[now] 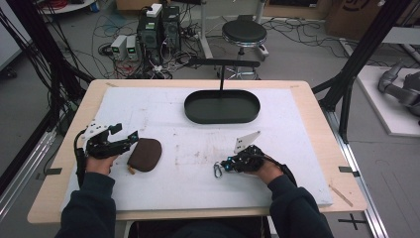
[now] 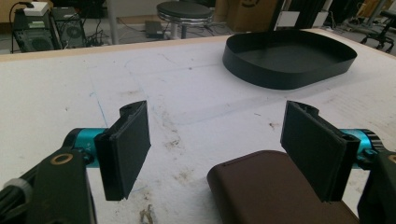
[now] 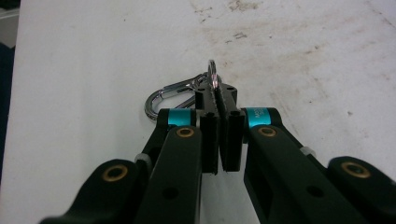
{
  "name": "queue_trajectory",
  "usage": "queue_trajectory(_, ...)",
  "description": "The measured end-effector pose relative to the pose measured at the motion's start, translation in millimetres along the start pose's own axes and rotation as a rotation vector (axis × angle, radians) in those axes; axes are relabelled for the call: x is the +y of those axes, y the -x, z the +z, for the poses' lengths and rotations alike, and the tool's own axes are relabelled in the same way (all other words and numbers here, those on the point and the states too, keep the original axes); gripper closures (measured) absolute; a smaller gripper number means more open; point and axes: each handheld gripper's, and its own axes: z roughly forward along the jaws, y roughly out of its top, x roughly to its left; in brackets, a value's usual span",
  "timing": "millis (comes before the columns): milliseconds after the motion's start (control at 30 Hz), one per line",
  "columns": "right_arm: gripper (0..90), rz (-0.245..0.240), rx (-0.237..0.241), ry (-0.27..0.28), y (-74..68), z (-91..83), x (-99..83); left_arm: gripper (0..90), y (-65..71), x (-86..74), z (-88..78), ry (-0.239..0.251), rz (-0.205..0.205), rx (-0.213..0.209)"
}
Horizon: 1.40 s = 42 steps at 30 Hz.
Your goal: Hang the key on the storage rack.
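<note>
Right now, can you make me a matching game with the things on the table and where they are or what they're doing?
Things:
1. pouch
2. clip
3. tray
4. left gripper

Clues:
A. black, at the far side of the table
B. open, right beside the brown thing
C. brown, lying flat on the white mat
D. shiny metal, its ring pinched by the right gripper

Pairs: 1-C, 2-D, 3-A, 4-B

The high view looks forward and down over the whole worktop (image 1: 198, 188). Both tool views sit low and close; the left faces the far tray (image 2: 289, 58), shared with the high view.
</note>
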Motion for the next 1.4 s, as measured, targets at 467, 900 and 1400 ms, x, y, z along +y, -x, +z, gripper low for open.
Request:
queue_trajectory(467,90.0,0.172,-0.103,0.119,15.2,-42.4,-2.4,24.1,-1.7,-0.3,-1.2,0.001,-0.004,0.006)
queue_trajectory(900,90.0,0.236,-0.288,0.208,36.4,-89.6,-1.1,24.2,-2.0,-0.5,-0.6,0.000,-0.001,0.008)
queue_trajectory(1400,90.0,0.281,-0.421,0.301,109.7,-131.2,31.0,24.3,-1.6,-1.3,1.0,-0.013,0.005,0.007)
